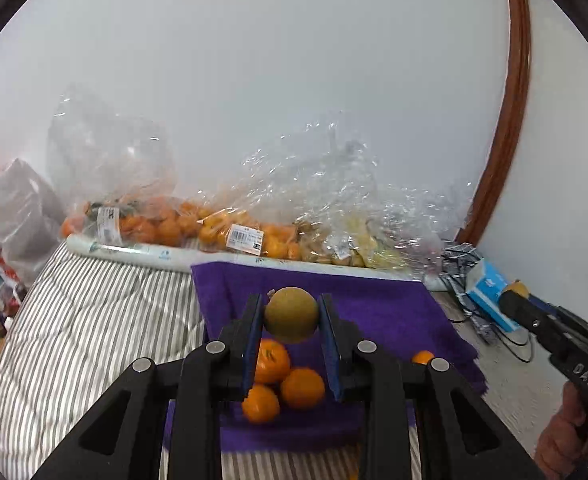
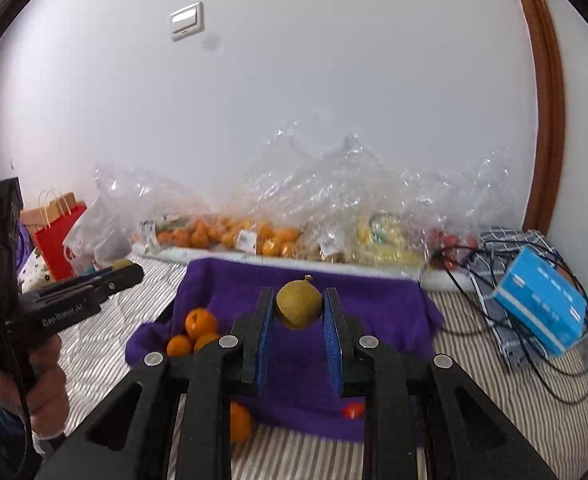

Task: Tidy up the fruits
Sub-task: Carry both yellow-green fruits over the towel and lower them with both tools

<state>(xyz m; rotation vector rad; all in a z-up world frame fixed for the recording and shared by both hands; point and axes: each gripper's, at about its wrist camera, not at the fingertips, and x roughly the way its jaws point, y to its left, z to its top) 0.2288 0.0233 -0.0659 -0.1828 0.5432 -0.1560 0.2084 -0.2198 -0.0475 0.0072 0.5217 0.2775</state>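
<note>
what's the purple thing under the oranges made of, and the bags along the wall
Purple cloth: looks like a soft, fuzzy fabric, perhaps terry towel or fleece; matte nap, rumpled edges.
Bags along the wall: thin clear plastic film, glossy; crinkled with bright glints, and the fruit and price labels show through.

A round, brownish-green fruit [image 1: 291, 314] with a small stem nub at its top left sits clamped between the blue fingers [image 1: 331, 344] of the left gripper [image 1: 291, 320], lifted clear of the purple towel [image 1: 386, 312]. A second fruit of the same kind [image 2: 298, 305], stem nub at twelve o'clock, is pinched the same way in the right gripper [image 2: 298, 312]. On the towel three oranges [image 1: 283, 386] lie touching in a cluster, at six o'clock from the left-held fruit; one shows green stem marks. Another orange [image 1: 422, 357] lies apart at four o'clock. More oranges in clear bags [image 1: 165, 226] line the wall at eleven o'clock.
</note>
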